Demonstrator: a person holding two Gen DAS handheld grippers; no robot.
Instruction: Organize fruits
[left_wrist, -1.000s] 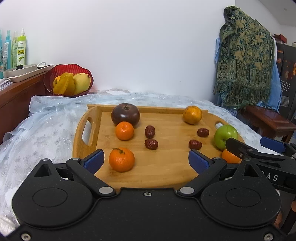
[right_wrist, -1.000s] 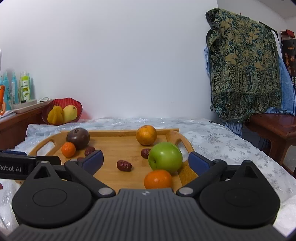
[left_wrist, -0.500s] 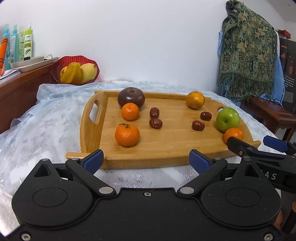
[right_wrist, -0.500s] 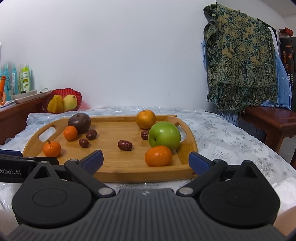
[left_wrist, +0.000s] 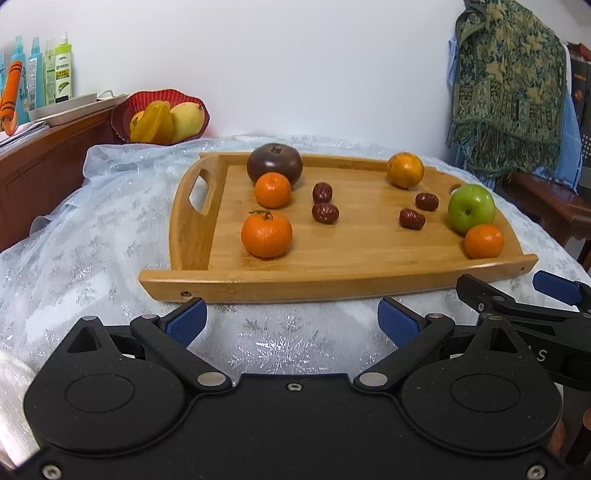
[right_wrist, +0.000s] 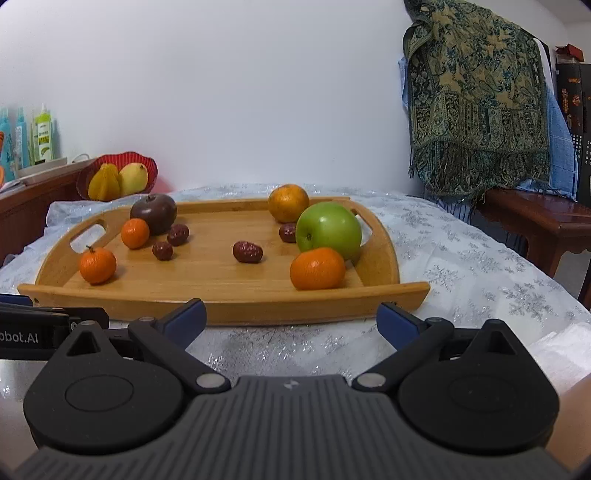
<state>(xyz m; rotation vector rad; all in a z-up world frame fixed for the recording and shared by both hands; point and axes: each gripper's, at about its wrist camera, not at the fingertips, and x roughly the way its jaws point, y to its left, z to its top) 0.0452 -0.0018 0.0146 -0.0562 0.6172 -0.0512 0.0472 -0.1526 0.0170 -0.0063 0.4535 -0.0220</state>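
A wooden tray (left_wrist: 332, 280) (right_wrist: 229, 301) lies on the clothed table. On it are a dark purple fruit (left_wrist: 274, 162), several oranges, such as one at the front left (left_wrist: 266, 234) and one at the front right (right_wrist: 317, 268), a green apple (right_wrist: 328, 230) (left_wrist: 471, 208) and several red dates (left_wrist: 325, 213) (right_wrist: 247, 252). My left gripper (left_wrist: 291, 319) is open and empty, just short of the tray's near edge. My right gripper (right_wrist: 291, 317) is open and empty, also short of the near edge; it also shows at the right of the left wrist view (left_wrist: 517, 291).
A red bowl (left_wrist: 162, 118) with yellow fruits sits at the back left by a wooden cabinet (left_wrist: 40, 162) with bottles. A patterned cloth (right_wrist: 476, 103) hangs at the right above a wooden bench (right_wrist: 543, 221). A lacy white cloth (right_wrist: 461, 258) covers the table.
Both grippers have drawn back from over the tray to just short of its near edge. Both stay open. The fruits have not moved.
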